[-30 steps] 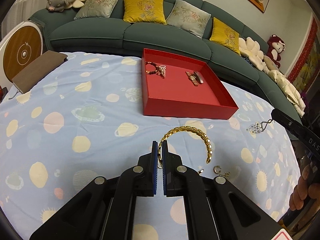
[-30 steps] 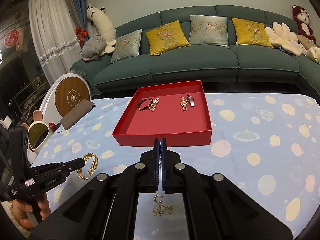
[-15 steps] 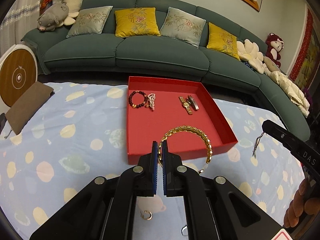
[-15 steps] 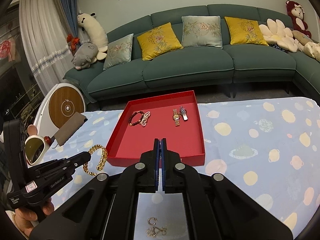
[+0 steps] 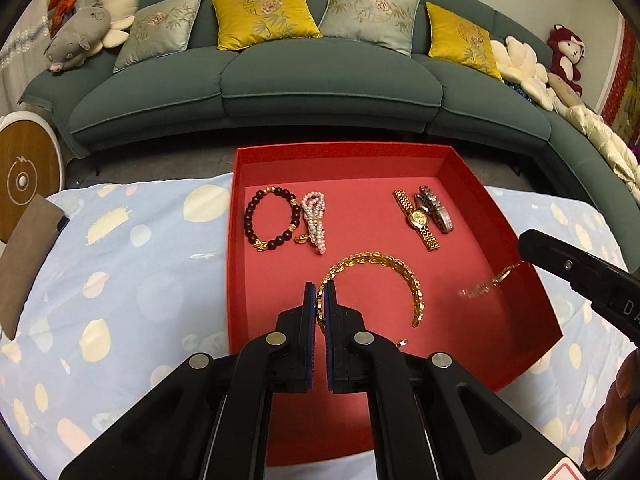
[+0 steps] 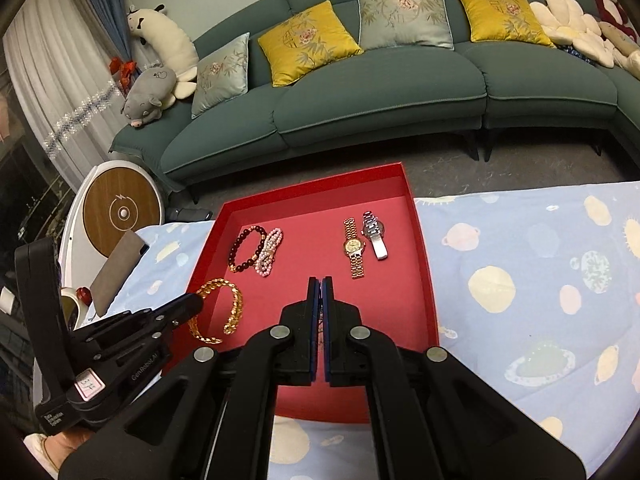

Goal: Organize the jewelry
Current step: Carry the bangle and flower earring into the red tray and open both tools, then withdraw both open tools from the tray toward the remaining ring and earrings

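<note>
My left gripper (image 5: pixel 320 292) is shut on one end of a gold chain bracelet (image 5: pixel 386 266) and holds it over the red tray (image 5: pixel 236 264). From the right wrist view the bracelet (image 6: pixel 236 306) hangs at the left gripper's tip over the tray's left front part. My right gripper (image 6: pixel 320 286) is shut on a thin dangling chain piece (image 5: pixel 486 284), blurred, over the tray's right side. In the tray lie a dark bead bracelet (image 5: pixel 272 218), a pearl bracelet (image 5: pixel 316 222), a gold watch (image 5: pixel 416 220) and a silver watch (image 5: pixel 436 210).
The tray (image 6: pixel 424 264) sits at the far edge of a table with a blue spotted cloth (image 5: pixel 120 280). A brown pouch (image 5: pixel 24 256) lies at the left edge. A green sofa (image 5: pixel 320 76) with cushions stands behind. A round wooden-faced device (image 6: pixel 120 212) stands at left.
Both grippers have moved forward from over the cloth to over the red tray, carrying the gold bracelet and the chain piece. Both stayed shut.
</note>
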The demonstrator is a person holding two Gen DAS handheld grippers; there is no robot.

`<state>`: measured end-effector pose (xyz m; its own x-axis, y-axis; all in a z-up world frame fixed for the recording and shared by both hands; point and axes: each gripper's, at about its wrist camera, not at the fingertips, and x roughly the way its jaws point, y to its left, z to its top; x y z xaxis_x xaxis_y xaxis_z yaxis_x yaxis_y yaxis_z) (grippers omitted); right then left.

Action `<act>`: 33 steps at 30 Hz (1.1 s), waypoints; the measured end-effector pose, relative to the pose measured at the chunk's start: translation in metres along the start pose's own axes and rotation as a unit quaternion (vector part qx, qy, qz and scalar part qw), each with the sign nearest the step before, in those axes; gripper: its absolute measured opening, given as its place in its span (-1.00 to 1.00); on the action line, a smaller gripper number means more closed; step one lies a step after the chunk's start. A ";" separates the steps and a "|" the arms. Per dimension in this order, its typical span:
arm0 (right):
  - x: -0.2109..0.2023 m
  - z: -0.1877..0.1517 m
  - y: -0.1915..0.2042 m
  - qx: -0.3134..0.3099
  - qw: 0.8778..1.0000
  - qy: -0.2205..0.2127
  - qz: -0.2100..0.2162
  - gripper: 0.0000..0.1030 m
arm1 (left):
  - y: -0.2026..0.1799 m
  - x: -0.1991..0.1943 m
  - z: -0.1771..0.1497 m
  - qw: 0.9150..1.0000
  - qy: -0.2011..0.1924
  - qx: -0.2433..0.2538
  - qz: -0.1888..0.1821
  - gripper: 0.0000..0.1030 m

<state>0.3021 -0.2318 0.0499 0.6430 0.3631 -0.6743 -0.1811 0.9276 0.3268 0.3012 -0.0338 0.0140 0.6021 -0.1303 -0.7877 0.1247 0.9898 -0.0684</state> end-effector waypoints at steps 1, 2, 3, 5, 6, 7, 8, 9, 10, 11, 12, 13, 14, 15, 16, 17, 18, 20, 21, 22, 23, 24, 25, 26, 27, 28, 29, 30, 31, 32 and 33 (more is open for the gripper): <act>0.008 0.000 0.000 -0.001 1.000 0.007 0.001 -0.99 | -0.002 0.007 0.001 1.000 0.007 0.003 0.003 -0.95; 0.014 0.001 0.001 -0.003 1.000 0.012 0.001 -0.99 | -0.002 0.012 0.002 1.000 0.011 0.003 0.007 -0.95; 0.021 0.000 0.002 -0.007 1.000 0.018 0.001 -0.99 | -0.003 0.018 0.003 1.000 0.017 0.002 0.009 -0.95; 0.033 -0.001 0.004 -0.013 1.000 0.027 -0.001 -0.99 | -0.002 0.028 0.003 1.000 0.026 -0.003 0.017 -0.95; 0.039 -0.003 0.004 -0.013 0.999 0.032 0.001 -0.99 | -0.002 0.032 0.003 0.999 0.030 -0.002 0.020 -0.95; 0.045 -0.004 0.004 -0.013 0.999 0.037 0.002 -0.99 | -0.001 0.037 0.002 0.999 0.035 0.000 0.024 -0.95; 0.051 -0.004 0.003 -0.012 0.999 0.041 0.002 -0.99 | -0.001 0.041 0.001 0.999 0.041 0.000 0.028 -0.95; 0.057 -0.004 0.002 -0.010 0.999 0.046 0.004 -0.99 | -0.001 0.045 0.001 0.999 0.046 -0.001 0.028 -0.94; 0.062 -0.004 0.002 -0.008 0.999 0.050 0.007 -0.99 | 0.000 0.048 0.000 0.998 0.048 -0.001 0.027 -0.93; 0.067 -0.003 0.001 -0.008 0.999 0.052 0.010 -0.99 | 0.000 0.049 0.000 0.999 0.047 0.000 0.025 -0.93; 0.071 -0.003 0.001 -0.008 0.998 0.053 0.012 -0.99 | -0.001 0.050 0.000 0.999 0.046 0.000 0.023 -0.93; 0.076 -0.002 0.001 -0.009 0.998 0.054 0.013 -0.99 | 0.000 0.052 0.001 0.999 0.047 -0.004 0.021 -0.92; 0.080 -0.003 0.000 -0.007 0.998 0.054 0.013 -0.99 | 0.002 0.053 0.001 0.999 0.046 -0.011 0.016 -0.87; 0.084 -0.003 -0.001 -0.003 0.998 0.054 0.013 -0.97 | 0.003 0.054 0.002 0.999 0.046 -0.017 0.014 -0.85; 0.088 -0.003 -0.003 0.001 0.998 0.053 0.018 -0.95 | 0.004 0.055 0.003 0.999 0.046 -0.024 0.012 -0.78; 0.090 -0.003 -0.004 0.007 0.998 0.051 0.024 -0.95 | 0.005 0.055 0.004 0.999 0.044 -0.030 0.008 -0.71; 0.090 -0.003 -0.005 0.008 0.999 0.044 0.028 -0.89 | 0.006 0.054 0.005 0.998 0.045 -0.037 0.003 -0.68; 0.084 -0.001 -0.005 0.008 0.999 0.022 0.026 -0.67 | 0.008 0.050 0.006 0.998 0.048 -0.051 -0.008 -0.52; 0.077 0.001 -0.006 0.010 1.000 0.006 0.026 -0.41 | 0.008 0.046 0.007 0.997 0.045 -0.056 -0.012 -0.47; 0.070 0.002 -0.007 0.011 1.000 -0.010 0.026 -0.25 | 0.008 0.042 0.007 0.997 0.041 -0.058 -0.014 -0.37; 0.060 0.005 -0.006 0.011 0.999 -0.026 0.026 -0.23 | 0.008 0.038 0.008 0.998 0.037 -0.059 -0.015 -0.25; 0.053 0.008 -0.006 0.008 0.999 -0.036 0.027 -0.23 | 0.008 0.033 0.009 0.998 0.033 -0.059 -0.005 -0.11; 0.046 0.011 -0.005 0.006 0.999 -0.044 0.027 -0.23 | 0.010 0.025 0.009 0.998 0.020 -0.064 0.007 0.03; 0.038 0.013 -0.004 0.005 0.998 -0.053 0.025 -0.23 | 0.010 0.017 0.009 0.998 0.005 -0.067 0.006 0.03; 0.031 0.017 -0.003 0.005 0.998 -0.060 0.023 -0.23 | 0.013 0.009 0.011 0.998 -0.006 -0.070 0.001 0.03; 0.024 0.020 -0.002 0.006 0.998 -0.064 0.022 -0.23 | 0.016 -0.001 0.013 0.997 -0.014 -0.075 -0.001 0.03; 0.016 0.022 -0.001 0.009 0.997 -0.068 0.022 -0.23 | 0.018 -0.011 0.015 0.996 -0.022 -0.083 0.000 0.03; 0.008 0.025 0.000 0.011 0.997 -0.069 0.023 -0.23 | 0.021 -0.021 0.016 0.995 -0.032 -0.090 -0.001 0.03; 0.000 0.026 0.002 0.010 0.997 -0.072 0.022 -0.23 | 0.024 -0.032 0.016 0.994 -0.041 -0.098 -0.001 0.03; -0.010 0.027 0.005 0.006 0.997 -0.074 0.018 -0.23 | 0.025 -0.044 0.015 0.993 -0.049 -0.103 -0.001 0.03; -0.021 0.027 0.008 0.000 0.997 -0.077 0.014 -0.23 | 0.026 -0.056 0.013 0.993 -0.054 -0.104 -0.001 0.03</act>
<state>0.3070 -0.2341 0.0846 0.7443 0.3705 -0.5557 -0.1997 0.9174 0.3442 0.2812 -0.0013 0.0643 0.6848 -0.1269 -0.7176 -0.0324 0.9784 -0.2040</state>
